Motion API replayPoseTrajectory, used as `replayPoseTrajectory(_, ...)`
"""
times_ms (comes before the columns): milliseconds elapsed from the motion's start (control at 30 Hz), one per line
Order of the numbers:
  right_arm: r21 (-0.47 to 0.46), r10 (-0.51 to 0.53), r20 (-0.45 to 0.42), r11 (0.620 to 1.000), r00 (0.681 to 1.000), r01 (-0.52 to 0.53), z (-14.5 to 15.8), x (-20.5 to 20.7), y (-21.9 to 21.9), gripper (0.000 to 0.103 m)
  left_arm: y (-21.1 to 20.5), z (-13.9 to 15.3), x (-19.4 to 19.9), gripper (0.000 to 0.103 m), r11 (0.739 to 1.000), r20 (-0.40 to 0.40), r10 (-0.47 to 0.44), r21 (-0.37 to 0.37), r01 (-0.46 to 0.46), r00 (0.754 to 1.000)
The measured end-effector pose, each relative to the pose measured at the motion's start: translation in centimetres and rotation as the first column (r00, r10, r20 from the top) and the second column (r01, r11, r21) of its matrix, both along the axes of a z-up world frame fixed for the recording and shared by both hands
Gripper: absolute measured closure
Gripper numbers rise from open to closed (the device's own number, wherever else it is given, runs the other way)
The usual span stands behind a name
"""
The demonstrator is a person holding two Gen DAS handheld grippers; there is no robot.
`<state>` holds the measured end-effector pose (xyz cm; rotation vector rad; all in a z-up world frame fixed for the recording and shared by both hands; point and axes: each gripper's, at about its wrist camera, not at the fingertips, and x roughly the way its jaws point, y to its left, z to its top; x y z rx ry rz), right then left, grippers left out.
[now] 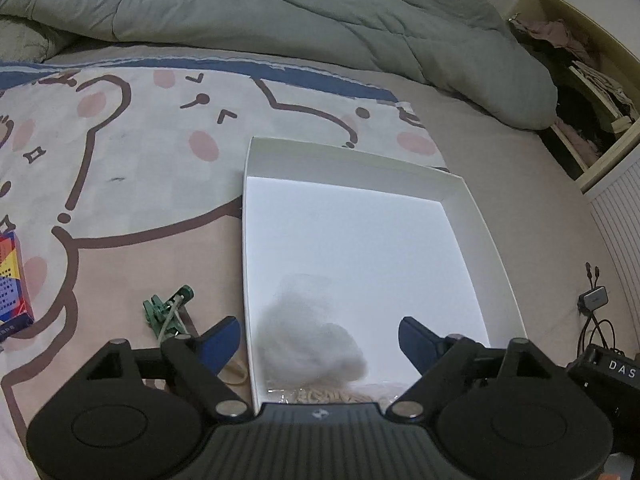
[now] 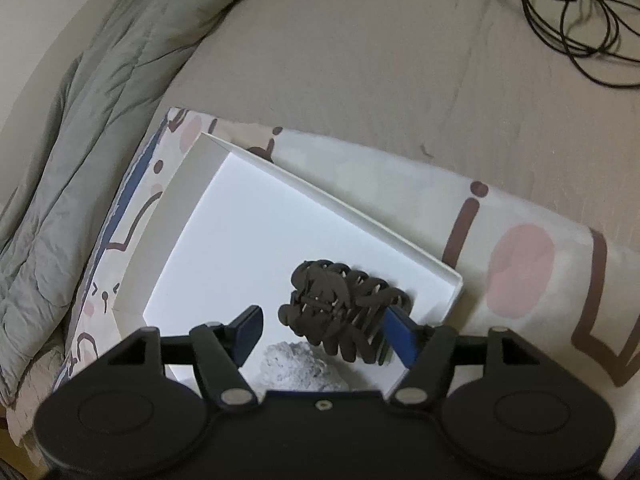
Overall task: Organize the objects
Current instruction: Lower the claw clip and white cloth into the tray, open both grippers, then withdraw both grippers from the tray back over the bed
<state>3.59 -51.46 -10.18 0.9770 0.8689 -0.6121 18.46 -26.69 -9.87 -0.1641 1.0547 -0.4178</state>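
Inside white tray (image 2: pixel 188 216): hair claw (image 2: pixel 340 304), fluff (image 2: pixel 300 368)

One white box (image 1: pixel 460 200), one hair claw (image 2: pixel 344 308), perhaps one fluffy ball (image 1: pixel 316 336).

Grey-green duvet (image 1: pixel 280 12) bunched at far end of bed, cartoon-print blanket (image 1: pixel 120 152) spread w/ pink blobs, black cables (image 2: pixel 580 12) tangled on beige sheet (image 2: pixel 360 60), open shelf (image 1: pixel 580 92) stuffed w/ clothes.

Smooth matt white cardboard box (image 1: pixel 460 200); fluffy grey tuft (image 1: pixel 316 336), possibly wool; matt brown plastic hair claw (image 2: pixel 340 304); printed cloth blanket (image 1: pixel 140 200).
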Motion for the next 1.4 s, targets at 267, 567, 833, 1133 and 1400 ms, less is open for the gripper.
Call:
replayPoseTrajectory(267,-0.097,0.106,-0.023,0.99,0.994,-0.107,1.0,0.6,0.9,0.034,0.4,0.4,-0.3,0.016,1.0,0.002,0.016,0.018,-0.016,1.0)
replayPoseTrajectory(567,-0.243,0.217,-0.05,0.944,0.975,-0.223,2.7,1.1,2.5,0.032,0.7,1.8,-1.1,0.016,0.998,0.046,-0.021,0.054,0.019,0.999)
replayPoseTrajectory(833,-0.332,0.276,-0.067,0.9,0.959,-0.283,4.4,0.6,3.9,0.03,1.1,3.2,-2.0,0.016,0.99,0.109,-0.053,0.134,0.039,0.993)
replayPoseTrajectory(1133,-0.436,0.323,-0.113,0.834,0.94,-0.339,6.1,-0.5,6.0,0.02,1.3,4.3,-3.2,0.011,0.981,0.153,-0.088,0.185,0.059,0.984)
replayPoseTrajectory(1400,-0.533,0.336,-0.157,0.763,0.929,-0.366,7.6,-1.6,7.7,0.006,1.5,5.3,-4.5,0.006,0.969,0.194,-0.118,0.236,0.07,0.974)
